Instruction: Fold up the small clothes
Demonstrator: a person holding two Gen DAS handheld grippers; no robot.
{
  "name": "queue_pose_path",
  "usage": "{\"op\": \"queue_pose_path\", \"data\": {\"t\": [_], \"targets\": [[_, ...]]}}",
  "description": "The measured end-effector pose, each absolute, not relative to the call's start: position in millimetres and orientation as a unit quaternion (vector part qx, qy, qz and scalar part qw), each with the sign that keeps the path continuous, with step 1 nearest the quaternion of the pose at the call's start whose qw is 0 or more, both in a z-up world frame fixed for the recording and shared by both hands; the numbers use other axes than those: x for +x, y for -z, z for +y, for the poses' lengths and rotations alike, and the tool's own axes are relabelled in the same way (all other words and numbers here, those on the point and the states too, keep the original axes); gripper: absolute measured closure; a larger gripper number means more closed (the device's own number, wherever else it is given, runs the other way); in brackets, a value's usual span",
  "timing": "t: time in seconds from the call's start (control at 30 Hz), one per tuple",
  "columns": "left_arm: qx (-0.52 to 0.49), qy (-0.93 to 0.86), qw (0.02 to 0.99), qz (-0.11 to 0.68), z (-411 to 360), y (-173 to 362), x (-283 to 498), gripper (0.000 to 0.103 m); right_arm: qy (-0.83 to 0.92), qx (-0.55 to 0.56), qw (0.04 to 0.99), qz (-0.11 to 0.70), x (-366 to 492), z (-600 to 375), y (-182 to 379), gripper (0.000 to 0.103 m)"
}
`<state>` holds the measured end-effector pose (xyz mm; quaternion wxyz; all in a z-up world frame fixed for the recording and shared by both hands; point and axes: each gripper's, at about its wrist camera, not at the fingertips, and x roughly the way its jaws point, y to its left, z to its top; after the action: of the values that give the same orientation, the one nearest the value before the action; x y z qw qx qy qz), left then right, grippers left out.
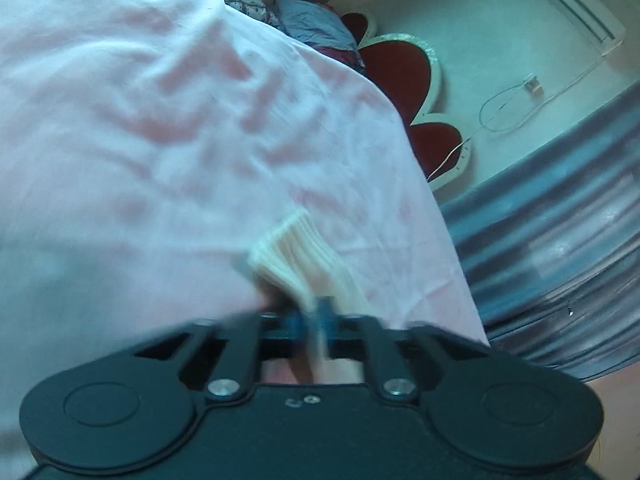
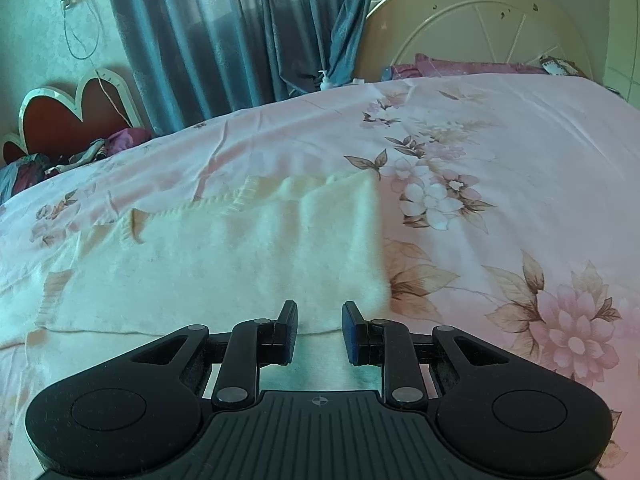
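Observation:
A cream knit garment [image 2: 256, 248] lies flat on the pink floral bedsheet [image 2: 500, 152], its ribbed edges showing at the left and top. My right gripper [image 2: 319, 320] is open and empty, just above the garment's near edge. My left gripper [image 1: 316, 316] is shut on a ribbed cream edge of the garment [image 1: 296, 248], which sticks up from between the fingers; this view is blurred. The pale pink sheet [image 1: 160, 120] fills the background there.
Red heart-shaped cushions [image 1: 404, 68] [image 2: 60, 120] lean on the wall beside the bed. Blue-grey curtains [image 2: 240, 32] [image 1: 560, 240] hang behind. A round headboard [image 2: 480, 28] and pillows [image 2: 460, 66] stand at the far end. Crumpled clothes [image 2: 80, 156] lie at the left edge.

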<state>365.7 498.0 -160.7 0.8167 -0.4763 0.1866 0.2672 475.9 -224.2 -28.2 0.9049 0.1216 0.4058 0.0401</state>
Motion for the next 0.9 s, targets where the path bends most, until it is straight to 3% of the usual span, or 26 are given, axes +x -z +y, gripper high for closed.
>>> {"op": "queue_pose_path", "data": {"t": [0.17, 0.4, 0.57, 0.77, 0.83, 0.9], "targets": [[-0.434, -0.205, 0.861, 0.171, 470, 120, 398, 0.1, -0.043, 0.116, 0.91, 0.395, 475, -221, 19, 0.079], [-0.322, -0.021, 0.921, 0.22, 294, 73, 484, 0.1, -0.034, 0.131, 0.912, 0.388, 473, -231, 13, 0.079], [-0.208, 0.087, 0.929, 0.294, 145, 86, 521, 0.1, -0.033, 0.149, 0.913, 0.379, 474, -243, 9, 0.079], [-0.09, 0.147, 0.904, 0.391, 32, 131, 545, 0.099, -0.038, 0.18, 0.908, 0.376, 474, -258, 8, 0.079], [-0.069, 0.172, 0.887, 0.422, 11, 151, 552, 0.085, -0.051, 0.197, 0.904, 0.376, 473, -261, 9, 0.079], [-0.052, 0.183, 0.894, 0.406, 2, 153, 546, 0.058, -0.055, 0.206, 0.902, 0.376, 473, -260, 10, 0.079]]}}
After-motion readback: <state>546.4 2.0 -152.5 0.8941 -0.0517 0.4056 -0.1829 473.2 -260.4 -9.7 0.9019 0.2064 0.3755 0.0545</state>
